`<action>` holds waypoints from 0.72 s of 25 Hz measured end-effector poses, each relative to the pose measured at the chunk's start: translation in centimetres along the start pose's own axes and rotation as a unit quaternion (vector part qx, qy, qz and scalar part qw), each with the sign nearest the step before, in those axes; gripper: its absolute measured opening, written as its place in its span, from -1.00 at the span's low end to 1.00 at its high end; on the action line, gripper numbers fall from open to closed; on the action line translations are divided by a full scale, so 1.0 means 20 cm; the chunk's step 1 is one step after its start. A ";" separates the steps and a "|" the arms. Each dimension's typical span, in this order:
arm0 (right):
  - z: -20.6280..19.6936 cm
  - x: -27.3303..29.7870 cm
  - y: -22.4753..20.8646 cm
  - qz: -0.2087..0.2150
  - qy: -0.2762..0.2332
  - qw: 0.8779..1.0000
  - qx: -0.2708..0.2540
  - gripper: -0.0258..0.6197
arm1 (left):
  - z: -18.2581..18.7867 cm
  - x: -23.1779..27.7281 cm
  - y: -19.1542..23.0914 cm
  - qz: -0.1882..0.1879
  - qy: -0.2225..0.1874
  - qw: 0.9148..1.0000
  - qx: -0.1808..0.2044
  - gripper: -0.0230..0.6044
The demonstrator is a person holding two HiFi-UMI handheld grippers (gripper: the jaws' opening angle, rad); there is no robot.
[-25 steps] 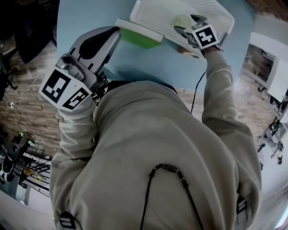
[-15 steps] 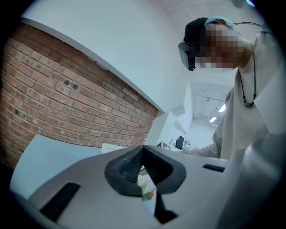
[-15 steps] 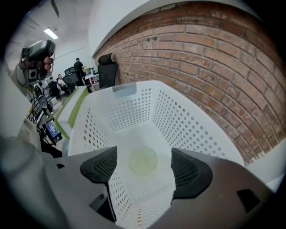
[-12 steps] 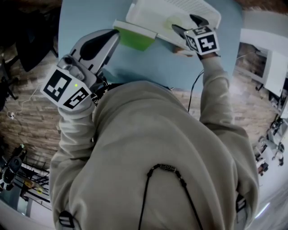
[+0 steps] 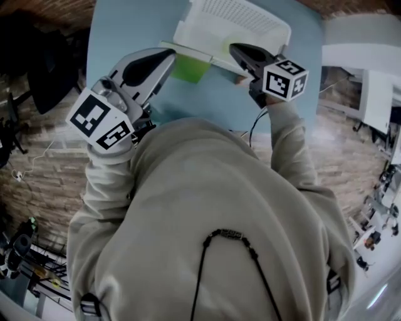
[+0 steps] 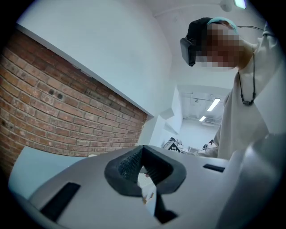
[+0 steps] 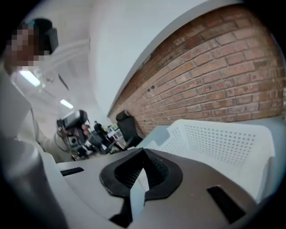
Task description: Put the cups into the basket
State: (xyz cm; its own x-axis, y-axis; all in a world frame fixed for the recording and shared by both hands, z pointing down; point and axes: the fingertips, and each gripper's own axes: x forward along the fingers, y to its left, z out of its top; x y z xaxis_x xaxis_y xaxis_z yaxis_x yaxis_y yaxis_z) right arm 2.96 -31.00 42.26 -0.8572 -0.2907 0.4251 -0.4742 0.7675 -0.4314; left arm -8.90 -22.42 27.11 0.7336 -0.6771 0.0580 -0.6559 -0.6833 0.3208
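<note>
The white perforated basket (image 5: 235,19) stands at the far side of the light blue table (image 5: 125,25); in the right gripper view its wall (image 7: 223,138) rises just beyond the jaws. My right gripper (image 5: 234,47) hovers over the basket's near rim, shut, with nothing between its fingers (image 7: 144,154). My left gripper (image 5: 168,54) is held above the table to the left of the basket, its jaws together and empty (image 6: 143,150). No cup shows in any view; the basket's inside near the right gripper is hidden.
A green block with a flat white top (image 5: 188,66) lies against the basket's near left corner. The person's hooded body fills the lower head view. A brick wall (image 7: 214,76) stands behind the table, and a black chair (image 5: 44,69) is at the left.
The right gripper has drawn back from inside the basket to its near rim and its jaws have shut. The pale cup seen beside it is out of sight. The left gripper barely moved.
</note>
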 end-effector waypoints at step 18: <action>0.29 -0.20 0.75 0.108 -0.087 0.984 -0.107 -0.89 | 0.03 -0.02 -0.19 -0.038 -0.001 0.999 0.002 -0.94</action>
State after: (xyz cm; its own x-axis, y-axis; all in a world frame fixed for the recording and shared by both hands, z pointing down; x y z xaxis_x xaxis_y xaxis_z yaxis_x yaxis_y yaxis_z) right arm -1.92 -21.68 29.46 -0.9639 -0.1865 0.1902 -0.2393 0.9199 -0.3108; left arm -6.89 -19.76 25.36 0.7810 -0.6238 0.0314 -0.5989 -0.7336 0.3213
